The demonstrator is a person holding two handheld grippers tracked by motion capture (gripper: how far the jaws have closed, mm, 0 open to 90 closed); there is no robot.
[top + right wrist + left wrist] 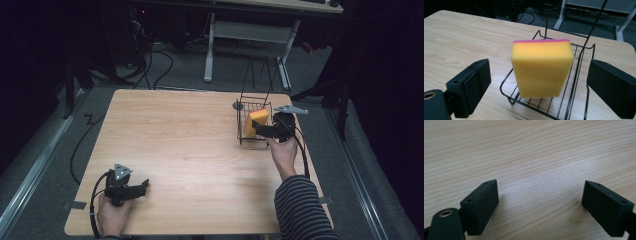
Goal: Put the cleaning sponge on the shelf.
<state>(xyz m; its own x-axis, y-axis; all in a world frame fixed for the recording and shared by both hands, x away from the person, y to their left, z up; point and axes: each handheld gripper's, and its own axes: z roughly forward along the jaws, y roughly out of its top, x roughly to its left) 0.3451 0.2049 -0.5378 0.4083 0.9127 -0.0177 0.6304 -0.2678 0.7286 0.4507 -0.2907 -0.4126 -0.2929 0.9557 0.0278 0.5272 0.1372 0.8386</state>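
A yellow sponge (255,121) with a pink scouring layer stands on edge inside a black wire basket (242,134) at the table's right side. In the right gripper view the sponge (541,68) rises between and just beyond the wide-apart jaws, leaning in the wire basket (577,67). My right gripper (256,127) is open beside the sponge, touching nothing that I can see. My left gripper (145,187) rests low over the table's near-left corner, open, with bare wood between its jaws (540,202).
The wooden table (180,140) is bare across its middle and left. The basket's tall wire handle (260,75) rises behind it. A white-legged desk (250,35) and cables lie on the floor beyond the far edge.
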